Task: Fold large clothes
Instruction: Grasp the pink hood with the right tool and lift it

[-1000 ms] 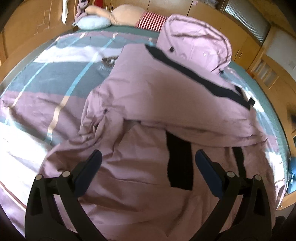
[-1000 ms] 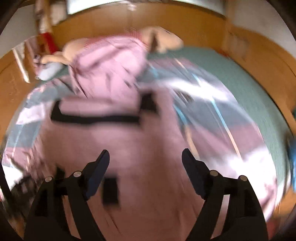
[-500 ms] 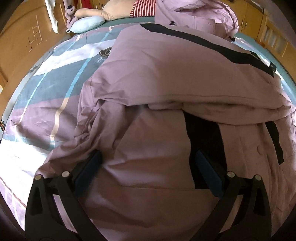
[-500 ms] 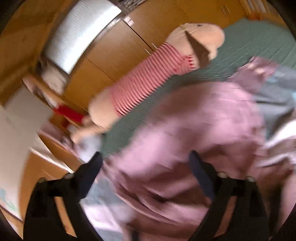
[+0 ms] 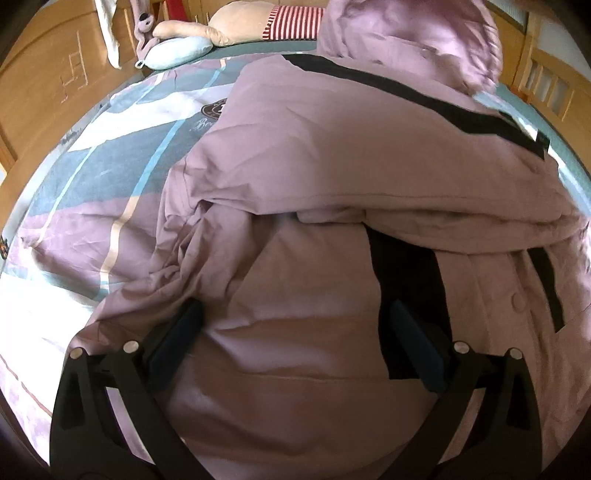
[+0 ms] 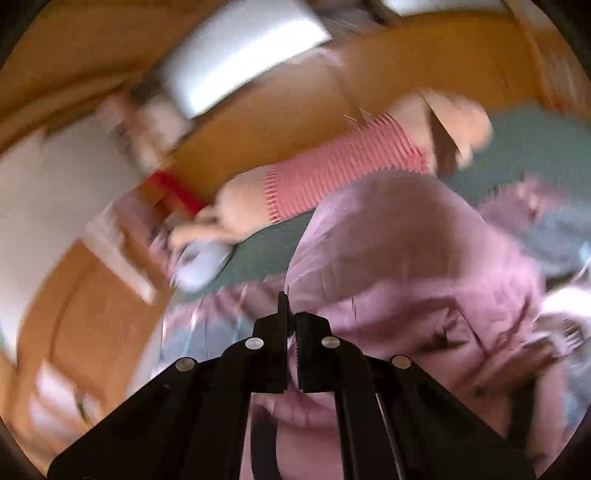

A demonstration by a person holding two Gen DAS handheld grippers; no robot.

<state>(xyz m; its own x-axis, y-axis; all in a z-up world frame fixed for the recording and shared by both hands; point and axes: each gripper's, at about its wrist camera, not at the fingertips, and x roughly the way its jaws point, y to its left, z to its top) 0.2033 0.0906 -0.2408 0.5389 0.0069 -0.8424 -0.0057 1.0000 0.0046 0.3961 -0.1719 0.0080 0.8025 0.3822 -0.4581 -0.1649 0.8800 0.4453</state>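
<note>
Coat: we see the big mauve coat (image 5: 332, 155) spread on the bed (image 5: 92, 177), one part already laid over across its middle, the hood (image 5: 406, 40) up by the pillows
Risk, hood: we judge the hood fabric slippery and padded; a thin pinch by the right tongs (image 6: 291, 332) may slide off as it is drawn over, and the hood would flop back
Risk, layers: a hard pull could drag the laid-over part askew, since nothing pins it
Risk, left side: the left tongs (image 5: 295, 332) may catch only the top layer of the puffy body, so the fold would bunch
Right tongs: drawn fully together just at the hood's edge; the view is blurred and we cannot tell whether cloth is caught between them
Left tongs: spread wide, low over the coat's lower body, one finger (image 5: 177, 332) nestled in a crease, the other (image 5: 417, 347) over the black patch (image 5: 406, 280); holding nothing
Around: a striped plush toy (image 5: 258, 22) and a blue cushion (image 5: 177, 51) lie beyond the hood
</note>
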